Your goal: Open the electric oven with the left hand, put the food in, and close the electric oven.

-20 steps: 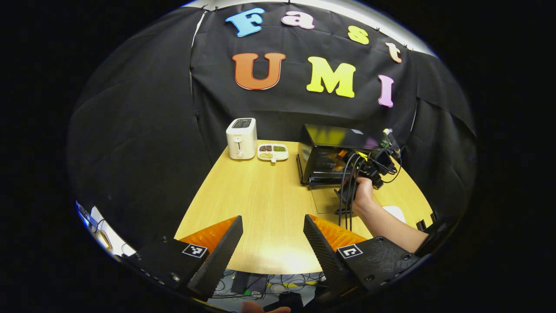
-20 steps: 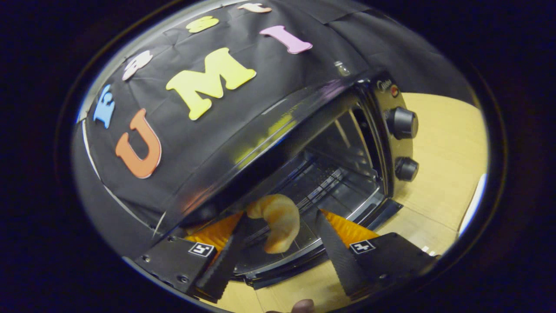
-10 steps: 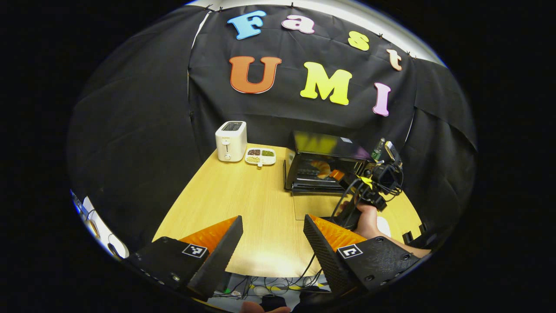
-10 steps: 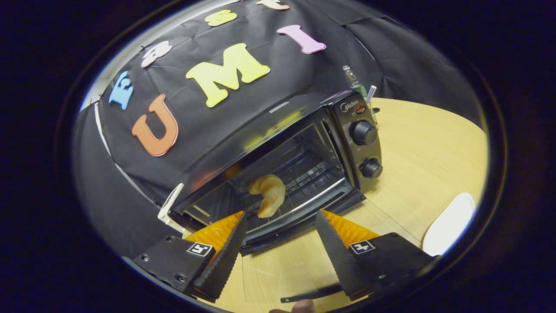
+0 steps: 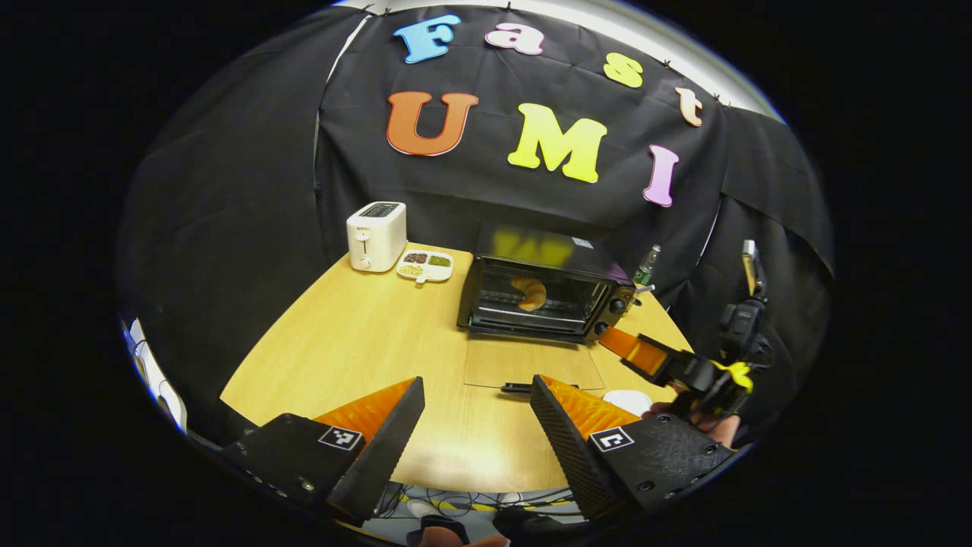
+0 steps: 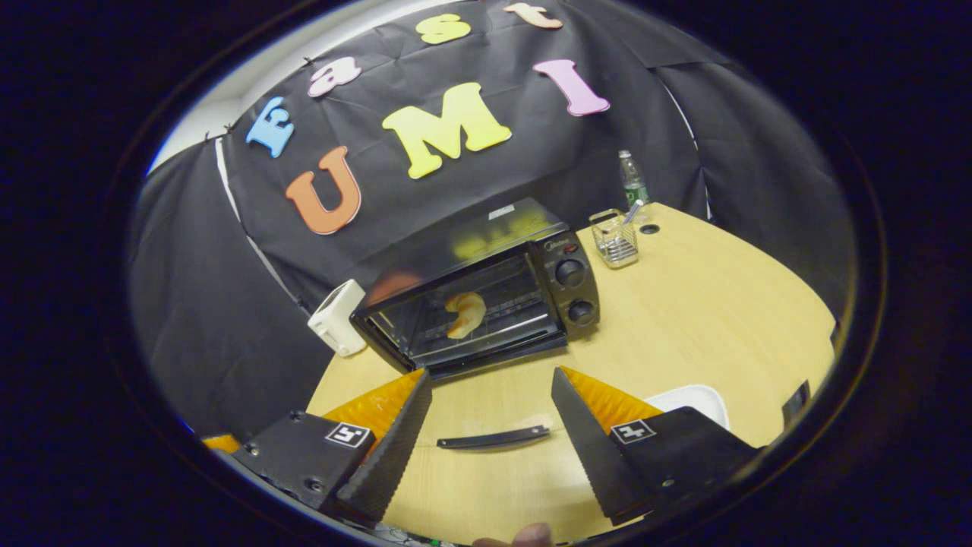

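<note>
Right gripper (image 6: pixel 490 425) hangs with jaws apart and empty near the table (image 6: pixel 706 304) edge, croissant (image 6: pixel 465 314) already on the oven (image 6: pixel 486 300) rack; left gripper (image 5: pixel 477 422), likewise spread, faces the dropped door (image 5: pixel 531 363), presumably to close it.

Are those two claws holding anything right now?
No. The left gripper and right gripper are both open and empty; the croissant lies inside the oven.
</note>
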Motion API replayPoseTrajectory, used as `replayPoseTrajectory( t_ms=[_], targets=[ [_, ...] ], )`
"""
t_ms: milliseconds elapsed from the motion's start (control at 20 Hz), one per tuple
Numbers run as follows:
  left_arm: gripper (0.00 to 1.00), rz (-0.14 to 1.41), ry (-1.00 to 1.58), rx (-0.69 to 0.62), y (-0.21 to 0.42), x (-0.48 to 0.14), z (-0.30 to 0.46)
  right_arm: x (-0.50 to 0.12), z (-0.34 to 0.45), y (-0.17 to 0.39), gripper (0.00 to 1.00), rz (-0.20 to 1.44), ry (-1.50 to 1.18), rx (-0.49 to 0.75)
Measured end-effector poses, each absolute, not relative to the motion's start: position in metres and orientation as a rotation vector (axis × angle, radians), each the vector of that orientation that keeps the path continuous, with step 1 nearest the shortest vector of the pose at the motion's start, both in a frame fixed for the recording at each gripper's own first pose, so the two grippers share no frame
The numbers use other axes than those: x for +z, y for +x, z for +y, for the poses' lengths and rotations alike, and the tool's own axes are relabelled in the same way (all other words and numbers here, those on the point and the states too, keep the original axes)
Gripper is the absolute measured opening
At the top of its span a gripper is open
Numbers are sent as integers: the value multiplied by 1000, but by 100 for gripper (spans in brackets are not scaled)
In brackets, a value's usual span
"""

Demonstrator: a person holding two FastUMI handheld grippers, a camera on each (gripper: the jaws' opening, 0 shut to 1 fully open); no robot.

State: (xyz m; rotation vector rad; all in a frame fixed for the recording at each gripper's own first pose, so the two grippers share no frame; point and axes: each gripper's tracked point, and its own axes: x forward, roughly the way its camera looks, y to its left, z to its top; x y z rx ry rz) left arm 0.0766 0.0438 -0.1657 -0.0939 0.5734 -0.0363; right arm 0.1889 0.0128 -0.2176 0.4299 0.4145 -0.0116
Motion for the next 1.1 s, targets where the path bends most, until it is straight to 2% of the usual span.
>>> replayPoseTrajectory(
  t_ms=[450,850,1100],
  targets=[
    [93,676,-142,-59,100,-243,-29,-190,-54,113,96,441,198,57],
    [94,804,-121,-123,121,-332,-73,-191,-102,94,96,510,111,35],
    [94,826,-89,-95,144,-376,-75,-206,-125,83,97,572,72,22]
  ],
)
